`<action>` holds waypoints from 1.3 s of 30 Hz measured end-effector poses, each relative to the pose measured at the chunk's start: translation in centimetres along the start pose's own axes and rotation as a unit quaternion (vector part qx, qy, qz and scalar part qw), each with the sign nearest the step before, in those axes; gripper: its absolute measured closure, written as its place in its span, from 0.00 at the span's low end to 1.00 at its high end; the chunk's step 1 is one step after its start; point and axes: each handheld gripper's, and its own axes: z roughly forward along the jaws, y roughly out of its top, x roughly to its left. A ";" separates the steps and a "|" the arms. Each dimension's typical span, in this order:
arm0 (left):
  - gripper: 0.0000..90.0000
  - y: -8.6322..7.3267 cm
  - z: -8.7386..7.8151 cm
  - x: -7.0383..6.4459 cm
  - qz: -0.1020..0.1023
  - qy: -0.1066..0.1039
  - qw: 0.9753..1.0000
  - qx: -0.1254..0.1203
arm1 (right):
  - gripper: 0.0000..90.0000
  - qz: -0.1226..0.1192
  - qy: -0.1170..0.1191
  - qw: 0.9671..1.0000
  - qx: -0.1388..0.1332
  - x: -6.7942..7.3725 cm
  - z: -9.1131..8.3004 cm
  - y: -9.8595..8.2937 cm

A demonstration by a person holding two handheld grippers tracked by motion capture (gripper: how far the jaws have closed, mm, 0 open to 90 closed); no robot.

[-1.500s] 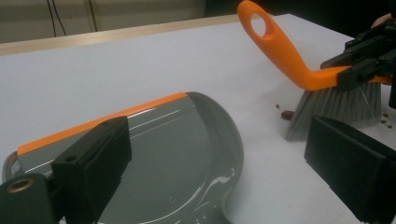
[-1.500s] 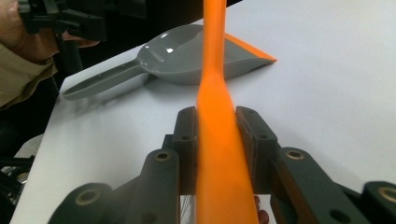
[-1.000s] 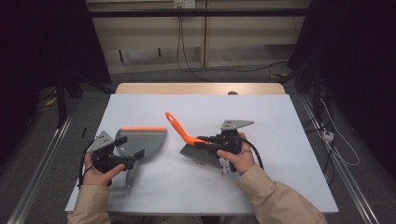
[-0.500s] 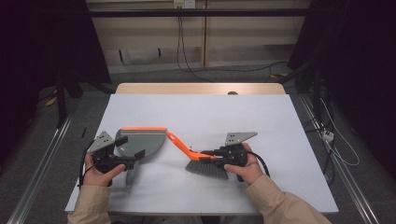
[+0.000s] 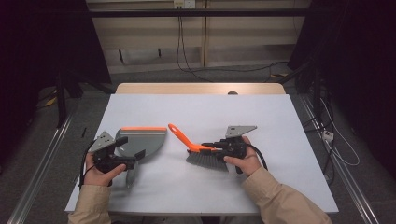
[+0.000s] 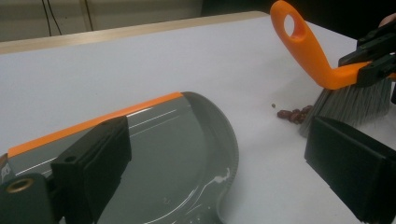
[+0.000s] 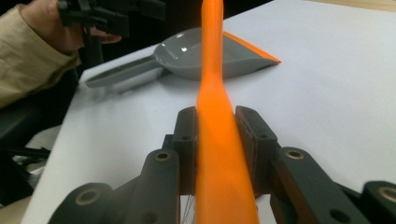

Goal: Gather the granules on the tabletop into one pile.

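A grey dustpan (image 5: 140,141) with an orange lip lies flat at the left of the white table; its bowl (image 6: 177,140) sits under my left gripper. My left gripper (image 5: 132,156) (image 6: 224,177) hovers over it, open, jaws wide apart and holding nothing. A brush with an orange handle (image 5: 183,137) (image 6: 303,46) and grey bristles (image 5: 206,161) (image 6: 355,100) stands right of the pan. My right gripper (image 5: 215,148) (image 7: 215,135) is shut on the handle. Small red-brown crumbs (image 6: 294,114) lie on the table at the bristles' left edge.
The white table (image 5: 201,109) has open surface behind and to the right of both tools. The dustpan's long handle (image 7: 121,74) points toward the near edge. Cables hang at the back wall (image 5: 180,42).
My right gripper has shifted slightly right and nearer with the brush, and the orange handle now lies lower, pointing left toward the pan. The left gripper and dustpan have stayed put.
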 end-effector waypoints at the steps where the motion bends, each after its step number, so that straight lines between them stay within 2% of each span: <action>1: 0.08 0.0 0.0 0.0 0.000 0.000 1.000 -0.001 | 0.79 0.003 0.001 1.000 -0.002 -0.1 0.0 0.0; 2: 0.08 0.0 0.0 0.0 0.000 0.000 1.000 0.001 | 0.79 0.003 -0.004 1.000 -0.003 -0.1 0.1 0.1; 6: 0.08 0.0 0.0 0.0 0.001 0.000 1.000 0.001 | 0.79 0.008 0.010 1.000 -0.016 0.2 0.3 0.4; 9: 0.08 0.0 0.0 0.0 0.000 0.000 1.000 -0.001 | 0.79 0.018 0.005 0.999 -0.027 0.7 0.2 0.8; 12: 0.08 0.0 0.0 0.0 -0.001 -0.003 1.000 -0.002 | 0.79 0.040 -0.018 0.998 -0.044 1.1 -0.4 1.3; 15: 0.08 0.0 0.0 0.0 -0.001 -0.008 1.000 -0.002 | 0.79 0.046 -0.066 0.995 -0.059 1.8 -1.4 1.9; 18: 0.08 0.1 -0.1 -0.1 -0.002 -0.012 1.000 -0.007 | 0.79 0.040 -0.113 0.990 -0.073 2.4 -2.5 2.3; 21: 0.08 0.1 -0.2 0.0 -0.002 -0.015 1.000 -0.010 | 0.79 0.046 -0.154 0.983 -0.085 2.8 -3.5 2.2; 23: 0.08 0.1 -0.2 0.0 -0.003 -0.017 1.000 -0.012 | 0.79 0.047 -0.188 0.977 -0.087 3.1 -4.1 1.9; 25: 0.08 0.1 -0.2 -0.1 -0.002 -0.019 1.000 -0.012 | 0.79 0.047 -0.203 0.974 -0.090 3.2 -4.7 1.5; 26: 0.08 0.1 -0.1 -0.2 -0.003 -0.020 1.000 -0.013 | 0.79 0.051 -0.215 0.971 -0.090 3.3 -4.9 1.2; 28: 0.08 0.1 -0.1 -0.2 -0.002 -0.021 1.000 -0.012 | 0.79 0.044 -0.243 0.965 -0.085 3.4 -5.4 0.7; 30: 0.08 0.2 -0.2 -0.3 -0.001 -0.022 1.000 -0.015 | 0.79 0.046 -0.270 0.958 -0.080 3.5 -5.7 0.1; 31: 0.08 0.2 -0.3 -0.3 -0.001 -0.021 1.000 -0.015 | 0.79 0.039 -0.282 0.956 -0.075 3.6 -5.7 -0.2; 33: 0.08 0.2 -0.3 -0.3 0.000 -0.023 1.000 -0.015 | 0.79 0.044 -0.298 0.951 -0.071 3.7 -5.8 -0.8; 35: 0.08 0.2 -0.2 -0.4 0.001 -0.023 1.000 -0.015 | 0.79 0.046 -0.306 0.948 -0.071 3.7 -5.7 -1.4; 36: 0.08 0.2 -0.2 -0.4 0.002 -0.024 1.000 -0.015 | 0.79 0.043 -0.316 0.946 -0.065 3.7 -5.7 -1.6; 38: 0.08 0.3 -0.3 -0.4 0.000 -0.024 1.000 -0.016 | 0.79 0.033 -0.325 0.943 -0.061 3.7 -5.6 -1.9; 39: 0.08 0.3 -0.3 -0.4 -0.001 -0.026 1.000 -0.017 | 0.79 0.029 -0.333 0.941 -0.055 3.9 -5.6 -2.1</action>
